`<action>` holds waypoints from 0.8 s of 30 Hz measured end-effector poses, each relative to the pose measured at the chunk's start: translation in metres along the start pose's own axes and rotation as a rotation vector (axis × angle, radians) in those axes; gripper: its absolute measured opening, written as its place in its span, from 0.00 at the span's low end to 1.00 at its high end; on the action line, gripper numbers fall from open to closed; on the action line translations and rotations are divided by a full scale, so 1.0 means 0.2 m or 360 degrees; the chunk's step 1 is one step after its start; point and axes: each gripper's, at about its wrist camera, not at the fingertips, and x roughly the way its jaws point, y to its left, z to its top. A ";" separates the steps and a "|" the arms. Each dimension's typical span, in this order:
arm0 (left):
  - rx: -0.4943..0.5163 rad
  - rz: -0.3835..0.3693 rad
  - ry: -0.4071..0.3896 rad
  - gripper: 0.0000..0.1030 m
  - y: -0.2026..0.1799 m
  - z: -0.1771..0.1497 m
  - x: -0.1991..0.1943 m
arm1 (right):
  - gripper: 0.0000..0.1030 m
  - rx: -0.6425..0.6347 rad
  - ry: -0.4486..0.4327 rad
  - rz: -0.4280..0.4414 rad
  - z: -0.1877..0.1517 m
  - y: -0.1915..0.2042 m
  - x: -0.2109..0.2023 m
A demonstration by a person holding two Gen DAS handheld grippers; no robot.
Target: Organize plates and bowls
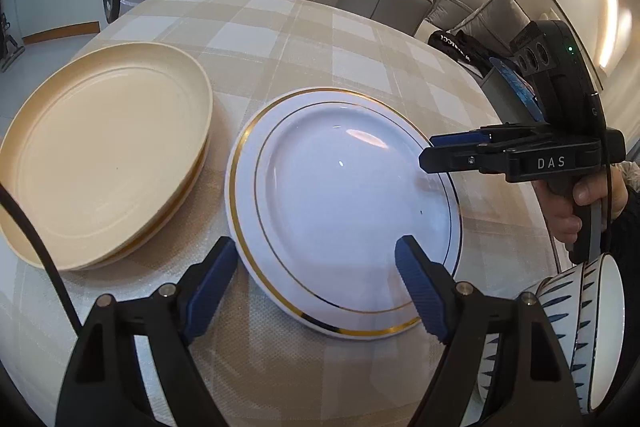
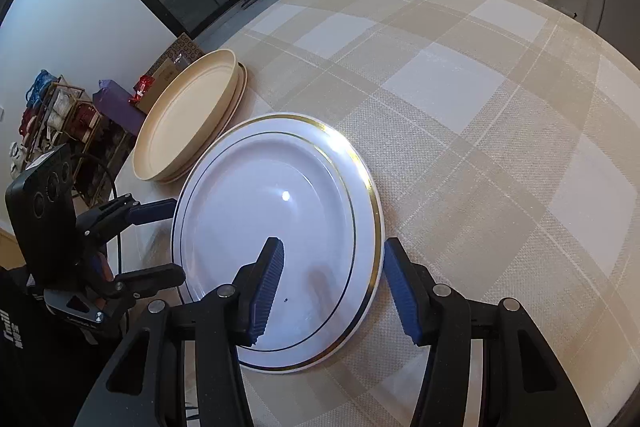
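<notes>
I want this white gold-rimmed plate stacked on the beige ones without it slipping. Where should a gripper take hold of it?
Grip the raised rim of the white plate, one finger above and one below. It lies flat on the tablecloth, so only the edge offers purchase. The open right gripper already straddles the near rim; the beige plates lie beyond.

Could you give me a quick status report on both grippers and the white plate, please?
Left hand-held gripper open, straddling near rim of white plate. Right hand-held gripper open, astride its opposite rim. Plate flat on tablecloth. Cream plates stacked alongside; nothing blocking.
</notes>
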 end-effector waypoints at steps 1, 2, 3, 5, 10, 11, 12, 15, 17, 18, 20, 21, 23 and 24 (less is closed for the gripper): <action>0.0006 -0.0002 -0.0008 0.78 -0.01 0.01 -0.01 | 0.51 0.0004 -0.0007 -0.0007 0.00 0.00 -0.01; 0.0012 0.0003 -0.0015 0.78 -0.01 0.02 -0.02 | 0.51 0.0010 -0.0007 -0.0013 0.01 -0.01 -0.02; 0.0013 0.0005 -0.0021 0.78 -0.02 0.03 -0.02 | 0.51 0.0011 -0.0009 -0.0020 0.01 0.00 -0.03; 0.0015 0.0009 -0.0036 0.78 -0.01 0.04 -0.04 | 0.51 0.0009 -0.0017 -0.0037 0.02 0.01 -0.04; -0.0003 0.0019 -0.0068 0.78 0.03 0.07 -0.09 | 0.51 -0.0017 -0.0022 -0.0043 0.06 0.06 -0.07; -0.0007 0.0023 -0.0073 0.78 0.03 0.07 -0.09 | 0.51 -0.0027 -0.0020 -0.0047 0.07 0.08 -0.07; -0.0012 0.0026 -0.0080 0.78 0.04 0.08 -0.10 | 0.51 -0.0037 -0.0018 -0.0050 0.08 0.09 -0.07; -0.0034 0.0029 -0.0107 0.78 0.08 0.09 -0.14 | 0.51 -0.0066 -0.0011 -0.0060 0.11 0.14 -0.07; -0.0048 0.0032 -0.0128 0.78 0.11 0.10 -0.17 | 0.51 -0.0085 -0.0006 -0.0069 0.14 0.18 -0.08; -0.0054 0.0035 -0.0139 0.78 0.12 0.11 -0.18 | 0.51 -0.0094 -0.0004 -0.0073 0.15 0.20 -0.08; -0.0071 0.0039 -0.0159 0.78 0.16 0.12 -0.21 | 0.52 -0.0115 -0.0004 -0.0080 0.18 0.25 -0.09; -0.0079 0.0040 -0.0167 0.78 0.17 0.12 -0.22 | 0.52 -0.0125 -0.0006 -0.0083 0.19 0.27 -0.09; -0.0095 0.0048 -0.0187 0.78 0.21 0.13 -0.25 | 0.52 -0.0147 -0.0007 -0.0091 0.23 0.33 -0.10; -0.0102 0.0053 -0.0198 0.78 0.23 0.13 -0.27 | 0.52 -0.0162 -0.0005 -0.0097 0.25 0.35 -0.10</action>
